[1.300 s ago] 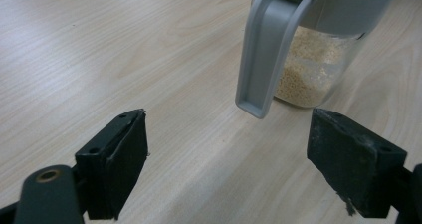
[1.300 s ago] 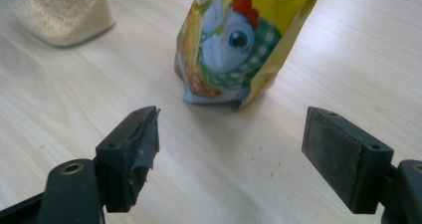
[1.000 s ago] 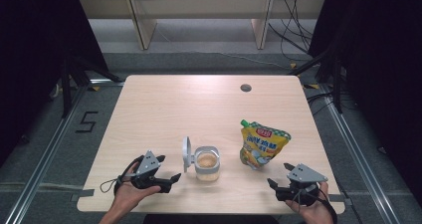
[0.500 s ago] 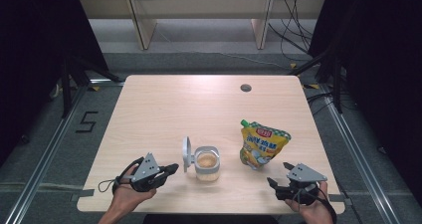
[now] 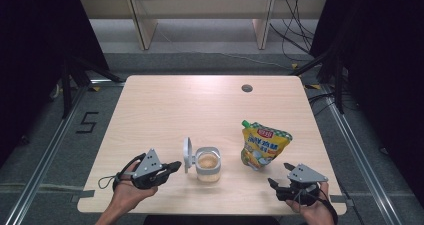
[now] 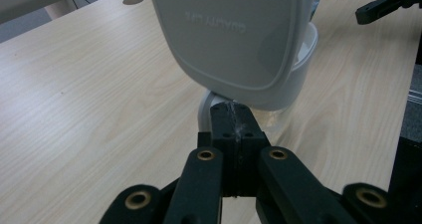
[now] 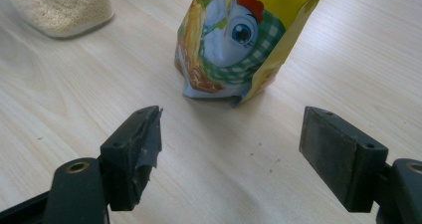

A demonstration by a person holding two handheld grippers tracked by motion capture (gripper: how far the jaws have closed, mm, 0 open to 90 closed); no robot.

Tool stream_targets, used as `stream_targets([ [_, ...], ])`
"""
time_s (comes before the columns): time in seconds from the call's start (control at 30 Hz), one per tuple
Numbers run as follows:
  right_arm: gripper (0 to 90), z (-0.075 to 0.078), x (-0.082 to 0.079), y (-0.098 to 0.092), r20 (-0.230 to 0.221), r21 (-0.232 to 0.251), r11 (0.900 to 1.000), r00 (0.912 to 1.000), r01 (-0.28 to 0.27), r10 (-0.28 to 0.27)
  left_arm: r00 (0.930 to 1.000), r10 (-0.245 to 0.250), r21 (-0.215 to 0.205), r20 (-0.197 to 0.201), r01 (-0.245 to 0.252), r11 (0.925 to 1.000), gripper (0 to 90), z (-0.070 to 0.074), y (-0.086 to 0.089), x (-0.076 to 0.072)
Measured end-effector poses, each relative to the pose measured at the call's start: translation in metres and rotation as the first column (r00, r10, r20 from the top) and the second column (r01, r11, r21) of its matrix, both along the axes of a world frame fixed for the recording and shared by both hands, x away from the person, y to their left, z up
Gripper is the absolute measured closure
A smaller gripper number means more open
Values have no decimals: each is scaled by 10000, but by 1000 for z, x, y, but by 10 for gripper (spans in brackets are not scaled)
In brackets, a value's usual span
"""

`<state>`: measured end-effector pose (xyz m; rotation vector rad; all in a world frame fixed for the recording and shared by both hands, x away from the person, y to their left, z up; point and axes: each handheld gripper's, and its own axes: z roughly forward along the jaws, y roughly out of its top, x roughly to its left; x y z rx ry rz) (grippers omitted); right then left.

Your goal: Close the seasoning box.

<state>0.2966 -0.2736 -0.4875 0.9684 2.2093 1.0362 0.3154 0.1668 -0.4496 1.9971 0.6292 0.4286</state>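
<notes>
A small clear container (image 5: 208, 164) with pale grains inside stands near the table's front edge, its white lid (image 5: 187, 154) hinged upright on its left side. Just left of the lid, my left gripper (image 5: 174, 166) has its jaws shut, pads pressed together with nothing between them. In the left gripper view the lid (image 6: 234, 35) looms right beyond the closed fingertips (image 6: 233, 119). A yellow spouted pouch (image 5: 264, 146) stands to the container's right. My right gripper (image 5: 280, 175) is open in front of it, the pouch (image 7: 234, 40) a little beyond its spread jaws (image 7: 231, 149).
The wooden table (image 5: 200, 105) has a round cable hole (image 5: 246, 88) at the back right. Shelving legs and cables are on the floor behind it. In the right gripper view the container (image 7: 59, 10) is at the upper left.
My left gripper's jaws have gone from open to shut, and the hand has lifted slightly beside the lid. The right gripper, container and pouch have not moved.
</notes>
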Motion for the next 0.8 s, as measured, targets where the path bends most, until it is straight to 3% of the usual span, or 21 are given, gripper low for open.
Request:
stream_targets([
  [0.1,257,0,0,0,-10,-9,10000,10000,0,0,9993,-280,359,232,272,9990,892,6,-2,2],
  [0.27,260,0,0,1,-103,-7,10000,9999,-37,37,9991,-425,218,83,423,9989,892,10,-7,3],
  [0.3,260,0,0,1,-100,-11,10000,9999,-26,26,9979,-595,404,275,584,9975,892,12,-7,4],
  [0.67,262,-1,0,1,-139,-16,10000,9999,-47,47,9976,-619,23,324,619,9981,892,16,-16,5],
  [0.7,262,-1,0,1,-136,-7,10000,9999,-43,43,9968,-709,193,373,702,9973,892,18,-17,6],
  [0.8,262,-1,1,1,-147,-31,9998,9997,-189,188,9965,-735,186,389,728,9972,892,19,-23,7],
])
